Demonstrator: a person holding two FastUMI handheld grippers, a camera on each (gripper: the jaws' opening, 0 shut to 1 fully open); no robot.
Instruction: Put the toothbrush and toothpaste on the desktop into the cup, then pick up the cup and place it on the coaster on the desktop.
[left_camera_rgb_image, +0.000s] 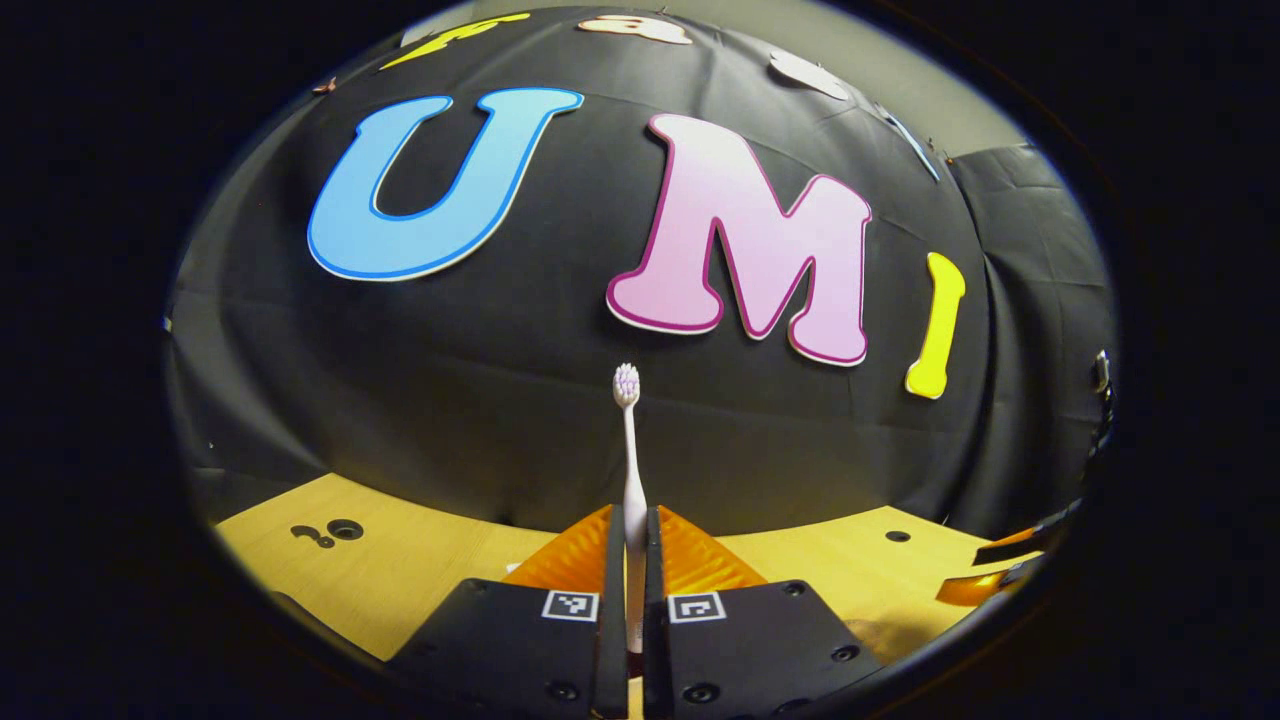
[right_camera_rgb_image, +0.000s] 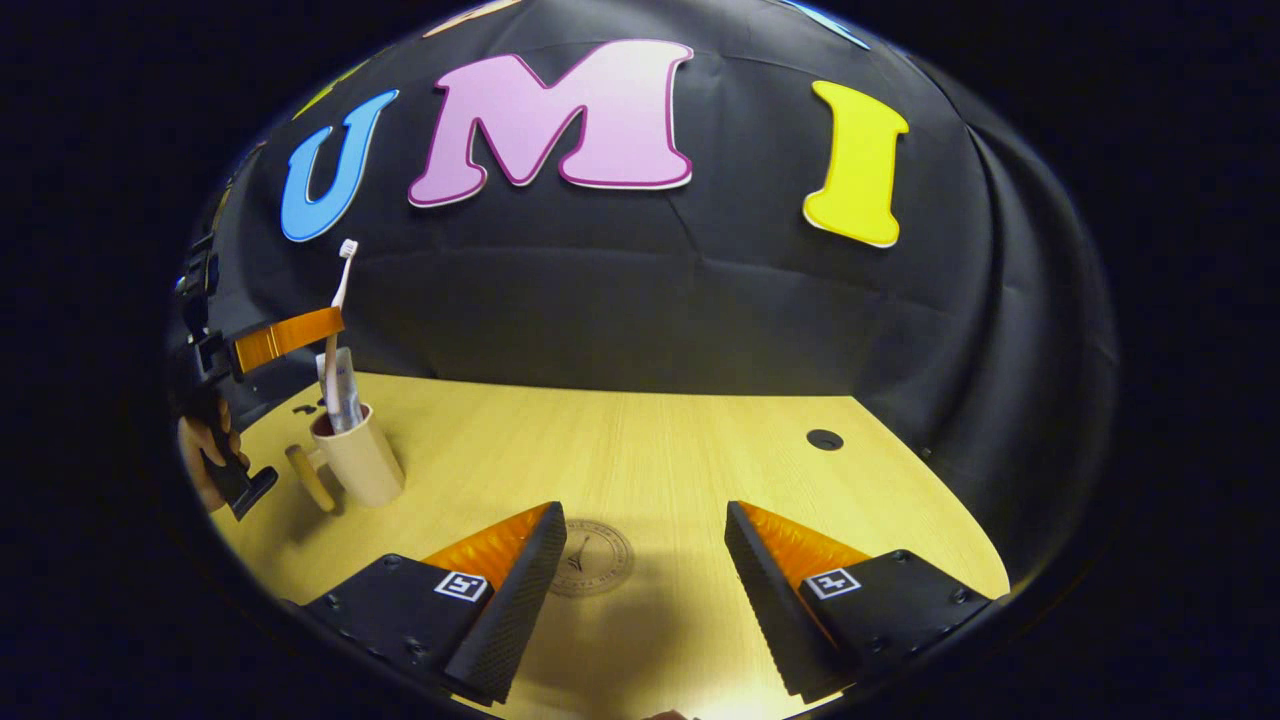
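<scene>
White toothbrush (right_camera_rgb_image: 340, 300) stands upright, bristles up, over the beige cup (right_camera_rgb_image: 360, 462); toothpaste tube (right_camera_rgb_image: 341, 392) sits in the cup; round coaster (right_camera_rgb_image: 592, 557) lies flat on the worktop (right_camera_rgb_image: 650, 450), well apart

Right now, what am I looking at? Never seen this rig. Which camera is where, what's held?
No robot: a person holds a two-finger tool in each hand, each carrying a fisheye camera looking along its fingers. In the left gripper view, the left tool grips a toothbrush upright, head up. In the right gripper view, the right tool hangs open over the desk and coaster; far left, a hand holds that toothbrush above the cup, toothpaste already inside.
</scene>
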